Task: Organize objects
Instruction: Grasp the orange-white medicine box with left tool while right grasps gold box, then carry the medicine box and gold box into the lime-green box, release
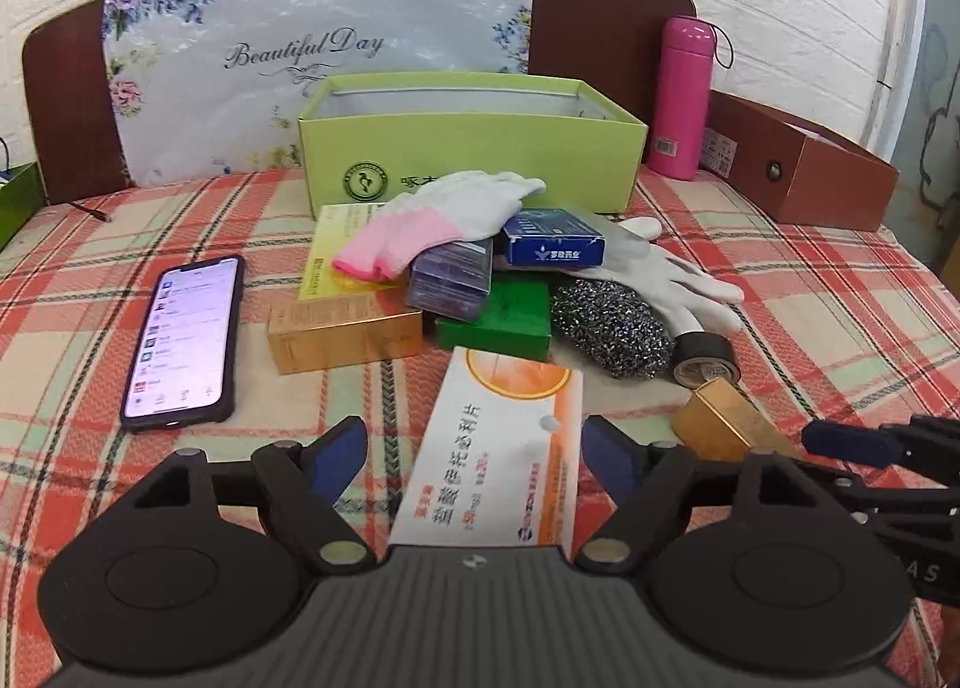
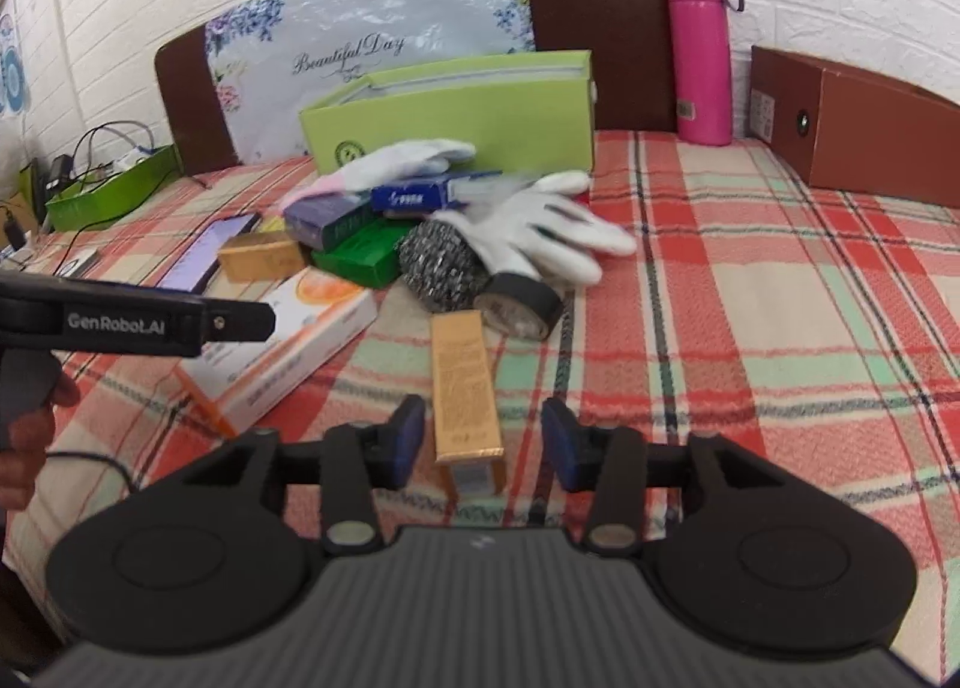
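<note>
Left claw [image 1: 474, 457] released around the white pill box [image 1: 498, 448]; right claw [image 2: 483, 442] released around the gold box [image 2: 465, 388], both set to grab and bin.

We can read "Beautiful Day" in script on the floral panel [image 1: 312, 58] leaning against the headboard. In the right wrist view, "GenRobot.AI" stands in pale letters on the side of the left hand-held gripper [image 2: 138, 322]. The white and orange medicine box [image 1: 498, 448] carries Chinese print, too blurred for us to read surely.
</note>
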A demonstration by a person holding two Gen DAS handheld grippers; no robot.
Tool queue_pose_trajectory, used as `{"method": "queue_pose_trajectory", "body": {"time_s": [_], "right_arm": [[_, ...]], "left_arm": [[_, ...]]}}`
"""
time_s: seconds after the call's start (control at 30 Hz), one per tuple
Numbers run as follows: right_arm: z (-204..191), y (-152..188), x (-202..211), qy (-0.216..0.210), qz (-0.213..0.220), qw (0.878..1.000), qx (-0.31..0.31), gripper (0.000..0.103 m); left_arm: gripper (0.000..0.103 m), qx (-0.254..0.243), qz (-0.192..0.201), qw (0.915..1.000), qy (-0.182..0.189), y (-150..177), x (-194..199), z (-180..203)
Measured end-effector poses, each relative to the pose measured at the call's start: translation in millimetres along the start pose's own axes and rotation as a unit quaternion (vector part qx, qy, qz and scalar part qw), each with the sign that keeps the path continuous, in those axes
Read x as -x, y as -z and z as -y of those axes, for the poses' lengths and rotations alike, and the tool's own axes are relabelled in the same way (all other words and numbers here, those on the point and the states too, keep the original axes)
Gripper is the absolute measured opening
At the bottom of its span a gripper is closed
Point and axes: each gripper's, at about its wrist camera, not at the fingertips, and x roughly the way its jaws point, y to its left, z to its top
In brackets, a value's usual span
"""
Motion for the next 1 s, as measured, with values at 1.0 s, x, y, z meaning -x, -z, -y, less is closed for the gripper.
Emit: {"method": "queue_pose_trajectory", "body": {"time_s": [1.0], "right_arm": [[-11.5, -14.8, -23.4, -0.023, -0.057, 0.998, 0.032, 0.023]], "left_arm": [[0.069, -0.020, -0.051, 0.9975, 0.044, 0.5, -22.1, -1.5]]}}
